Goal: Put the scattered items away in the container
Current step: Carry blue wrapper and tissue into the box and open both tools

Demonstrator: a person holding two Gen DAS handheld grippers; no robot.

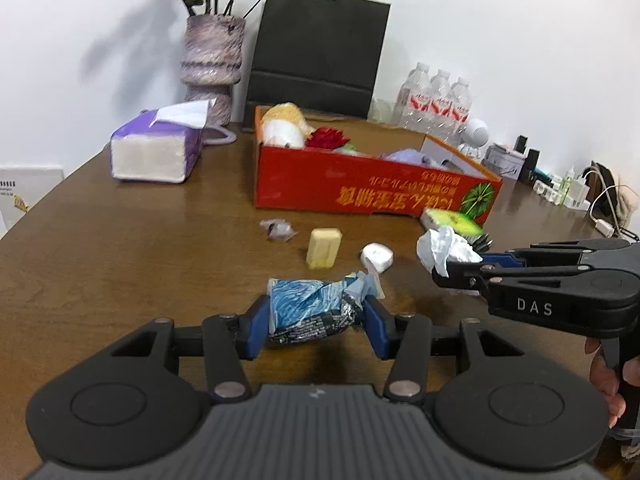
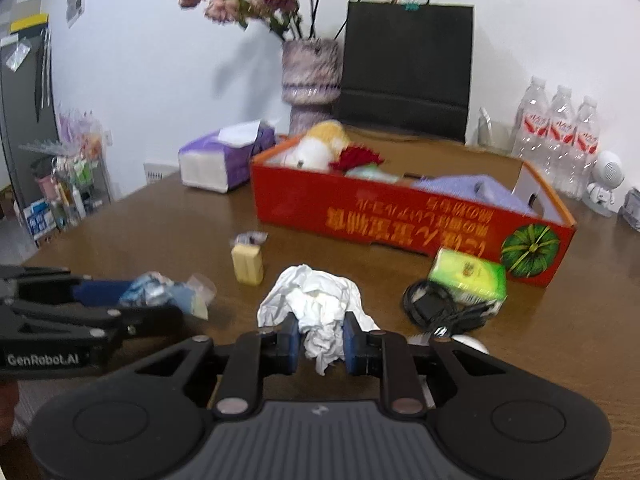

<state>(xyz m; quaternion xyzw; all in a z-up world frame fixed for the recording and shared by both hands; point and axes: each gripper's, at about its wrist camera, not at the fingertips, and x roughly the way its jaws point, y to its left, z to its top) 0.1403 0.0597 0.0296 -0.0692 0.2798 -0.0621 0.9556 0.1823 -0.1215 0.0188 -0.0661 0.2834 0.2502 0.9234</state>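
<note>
Left wrist view: left gripper (image 1: 316, 322) pinching blue crumpled wrapper (image 1: 312, 306); right gripper (image 2: 320, 344) clamped on crumpled white tissue (image 2: 316, 304). Red cardboard box (image 1: 360, 184) ahead, beyond both, on wooden table (image 1: 140, 240).

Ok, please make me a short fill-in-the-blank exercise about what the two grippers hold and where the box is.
1. The left gripper is shut on a crumpled ____ wrapper.
2. The right gripper is shut on a crumpled white ____.
3. The red box stands on a ____ table.
4. Beside the box lies a ____ packet.

Missing words: blue; tissue; wooden; green
</note>
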